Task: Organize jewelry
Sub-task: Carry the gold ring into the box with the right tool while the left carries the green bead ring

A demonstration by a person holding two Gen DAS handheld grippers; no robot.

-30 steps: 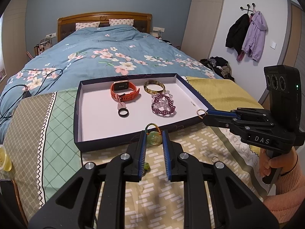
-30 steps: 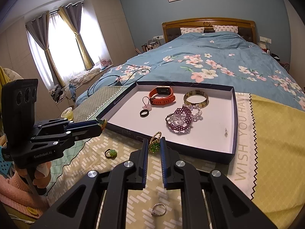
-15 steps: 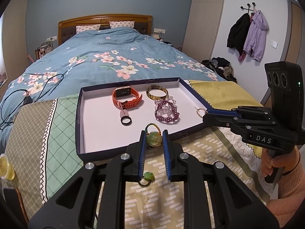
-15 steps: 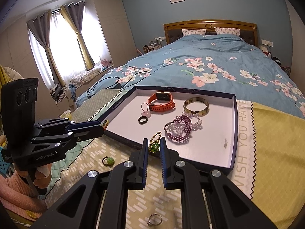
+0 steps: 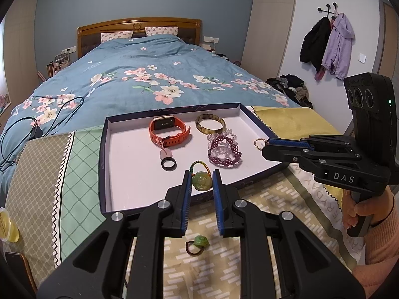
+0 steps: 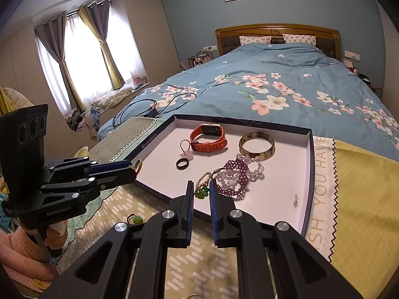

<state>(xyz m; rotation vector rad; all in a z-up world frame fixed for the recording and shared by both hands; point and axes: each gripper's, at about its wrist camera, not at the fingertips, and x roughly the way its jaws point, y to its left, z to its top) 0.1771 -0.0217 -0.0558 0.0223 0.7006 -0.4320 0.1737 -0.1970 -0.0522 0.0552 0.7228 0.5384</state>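
Note:
My left gripper (image 5: 202, 182) is shut on a green jade pendant (image 5: 201, 181) with a beaded loop, held just above the near wall of the dark blue tray (image 5: 101, 164). My right gripper (image 6: 201, 189) is shut on a small green charm with a gold bead loop (image 6: 201, 189), over the near edge of the tray (image 6: 310, 174). In the tray lie an orange watch (image 5: 167, 130), an amber bangle (image 5: 210, 124), a purple bead bracelet (image 5: 224, 149), a black ring (image 5: 168, 163) and a pink charm (image 5: 166, 152).
A green ring on a dark bead band (image 5: 197, 243) lies on the patterned cloth beneath my left gripper. A yellow cloth (image 6: 364, 199) covers the right side. Behind the tray is the blue floral bed with black cables (image 5: 37, 124). A yellow cup (image 5: 6, 226) stands at far left.
Both grippers have edged forward towards the tray, each still holding its piece. The right gripper's charm now hangs over the tray's near wall instead of in front of it.

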